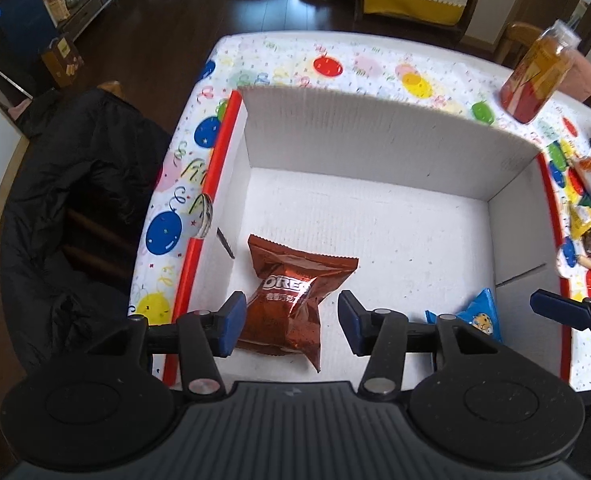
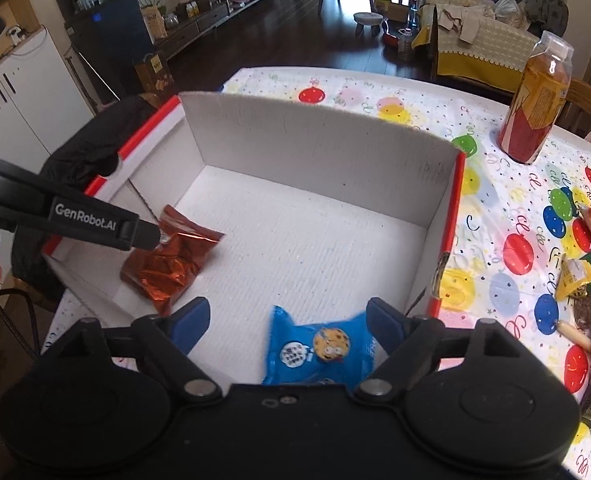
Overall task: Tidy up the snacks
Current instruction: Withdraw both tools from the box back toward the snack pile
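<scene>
- In the lower centre of the left wrist view, the left hand-held gripper [image 1: 289, 322] straddles the Oreo pack [image 1: 293, 298], which lies on the floor of the white box [image 1: 375, 136].
- Its jaws stand part-open. The left pad sits at or just beside the pack's edge, while the right pad is clear of the foil, so nothing is gripped.
- In the right wrist view, the right hand-held gripper [image 2: 287, 326] hangs over the blue cookie pack [image 2: 319, 350] near the bottom of the frame. Its jaws are spread wide, with the pack between them and seemingly free of both pads.
- Both packs are already inside the box: the Oreo pack [image 2: 167, 264] at left, the blue one [image 1: 481, 316] at lower right.
- The step looks like letting go after placing. To do it well, keep the jaws wide and lift straight out, so that no pad drags a pack along or catches the box wall.
- More snacks [image 2: 583, 280] wait in a heap on the bench [image 2: 495, 240] at the right edge, well apart from the bottle [image 2: 535, 108] at upper right. They look like the next things to fetch.
- Both hand-held grippers point steeply down into the box, side by side. The left one enters the right wrist view from the left edge, its tip [image 2: 151, 236] over the Oreo pack.
</scene>
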Demonstrator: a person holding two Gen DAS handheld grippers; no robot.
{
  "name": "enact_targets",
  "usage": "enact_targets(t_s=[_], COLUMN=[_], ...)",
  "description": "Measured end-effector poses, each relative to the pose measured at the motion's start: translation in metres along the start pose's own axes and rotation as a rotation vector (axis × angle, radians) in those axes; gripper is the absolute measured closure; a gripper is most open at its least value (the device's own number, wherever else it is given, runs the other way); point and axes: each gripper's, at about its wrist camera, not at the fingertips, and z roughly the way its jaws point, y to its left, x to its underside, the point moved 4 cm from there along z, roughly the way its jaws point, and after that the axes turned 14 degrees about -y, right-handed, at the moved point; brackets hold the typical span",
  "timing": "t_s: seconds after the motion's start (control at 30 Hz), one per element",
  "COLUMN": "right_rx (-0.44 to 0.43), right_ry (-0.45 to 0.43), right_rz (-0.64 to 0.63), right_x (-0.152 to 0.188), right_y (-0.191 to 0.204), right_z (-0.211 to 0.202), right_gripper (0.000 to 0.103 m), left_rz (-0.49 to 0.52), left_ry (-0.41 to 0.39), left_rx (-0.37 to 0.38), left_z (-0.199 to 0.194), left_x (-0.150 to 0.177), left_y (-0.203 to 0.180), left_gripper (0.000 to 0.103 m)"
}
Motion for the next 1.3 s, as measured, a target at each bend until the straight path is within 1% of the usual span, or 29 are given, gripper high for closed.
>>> enact_targets(t_s=[0.13,0.2,0.23,0.3,0.47,0.63,0.73,0.9,0.97,1.03,1.13,1.2,1.27,1.3], right_rx=[-0.017,-0.03,-0.035,-0.037,-0.048,-0.048,-0.058,-0.043,-0.03,-0.016,0.006,0.022,0.037,0.044], right_ry=[-0.034,-0.055,-0.067,-0.092,-0.142,-0.184,-0.208,-0.251,-0.269,-0.286,-0.308,-0.314,-0.315,-0.317], right_rz=[0.015,0.024,0.027,0.031,0.039,0.066,0.092,0.113,0.128,0.141,0.165,0.181,0.191,0.195], right_x=[-0.005,-0.007,-0.009,-0.011,-0.016,-0.018,-0.018,-0.014,-0.011,-0.006,0.001,0.007,0.014,0.018], right_y=[0.0,0.001,0.001,0.001,0.001,-0.006,-0.014,-0.033,-0.043,-0.055,-0.076,-0.091,-0.106,-0.114], right_z=[-0.018,-0.028,-0.033,-0.042,-0.064,-0.088,-0.104,-0.131,-0.142,-0.153,-0.169,-0.178,-0.186,-0.19], right_gripper=[0.017,0.014,0.012,0.011,0.009,0.007,0.006,0.005,0.004,0.0,0.0,0.0,0.0,0.0], left_rz=[0.011,0.018,0.022,0.031,0.074,0.107,0.124,0.138,0.144,0.155,0.161,0.159,0.157,0.156], left_ry=[-0.047,-0.07,-0.08,-0.103,-0.171,-0.23,-0.27,-0.32,-0.335,-0.355,-0.39,-0.401,-0.409,-0.412], left_rx=[0.016,0.021,0.026,0.033,0.038,0.062,0.071,0.106,0.116,0.123,0.151,0.17,0.197,0.207], left_z=[-0.019,-0.029,-0.034,-0.043,-0.066,-0.09,-0.103,-0.121,-0.126,-0.131,-0.139,-0.143,-0.145,-0.145], left_x=[-0.002,-0.002,-0.003,-0.003,-0.003,-0.002,-0.002,-0.002,0.0,0.002,0.005,0.007,0.01,0.011], left_y=[0.0,0.0,-0.001,-0.003,-0.014,-0.029,-0.041,-0.063,-0.073,-0.084,-0.103,-0.117,-0.132,-0.139], left_gripper=[0.053,0.053,0.053,0.053,0.053,0.053,0.045,0.043,0.04,0.036,0.033,0.029,0.023,0.023])
